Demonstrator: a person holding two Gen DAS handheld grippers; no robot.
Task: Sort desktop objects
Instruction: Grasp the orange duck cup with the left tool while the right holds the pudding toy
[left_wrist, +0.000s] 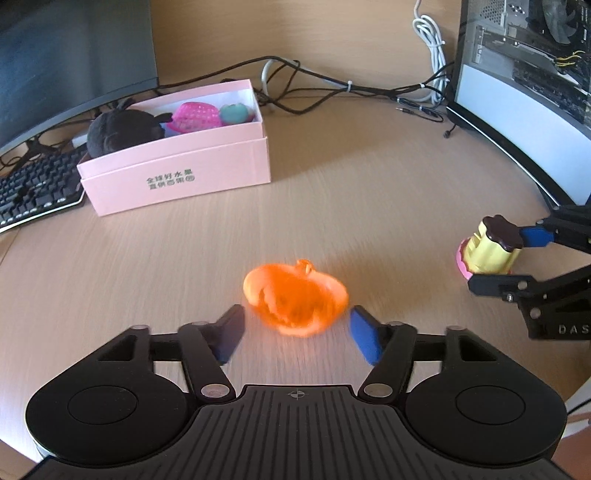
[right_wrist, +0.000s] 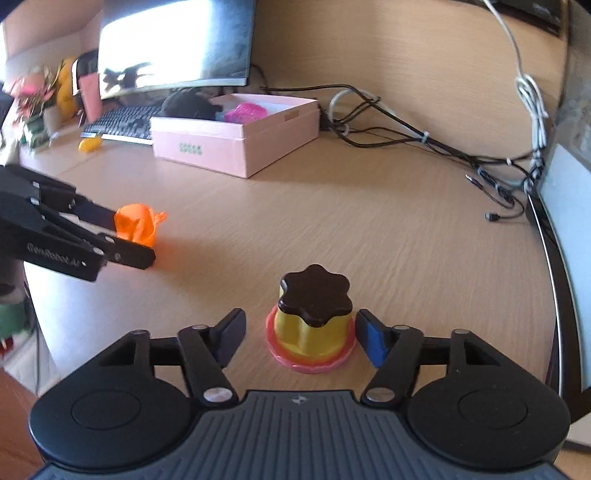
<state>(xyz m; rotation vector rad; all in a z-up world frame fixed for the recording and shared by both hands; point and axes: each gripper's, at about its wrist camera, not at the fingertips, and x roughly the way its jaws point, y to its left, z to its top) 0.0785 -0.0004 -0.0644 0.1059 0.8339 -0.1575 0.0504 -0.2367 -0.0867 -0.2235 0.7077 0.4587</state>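
While the pink box (left_wrist: 177, 166) sits toward the back of the wooden desk (left_wrist: 369, 177), I have both grippers working in front of it. My left gripper (left_wrist: 295, 325) has its jaws partly open around a blurred orange pumpkin toy (left_wrist: 295, 299), well in front of the box. The blue pads (left_wrist: 364, 338) stand just off the toy's sides, and because of the blur I cannot tell whether they press on it. My right gripper (right_wrist: 301, 332), further right of the box and nearer the curved monitor (left_wrist: 517, 92), straddles a toy pudding (right_wrist: 314, 317): yellow body, dark brown flower-shaped top, pink plate beneath, standing upright on the desk. Its jaws are partly open with a gap on the left side; the right pad sits just beside the plate's rim, and nothing is gripped. Inside the box lie a black plush toy (left_wrist: 122, 131), a magenta mesh toy (left_wrist: 195, 114) and a teal toy (left_wrist: 234, 112). Left of the box is a black keyboard (left_wrist: 37, 192); behind and right of it run black cables (left_wrist: 351, 88).
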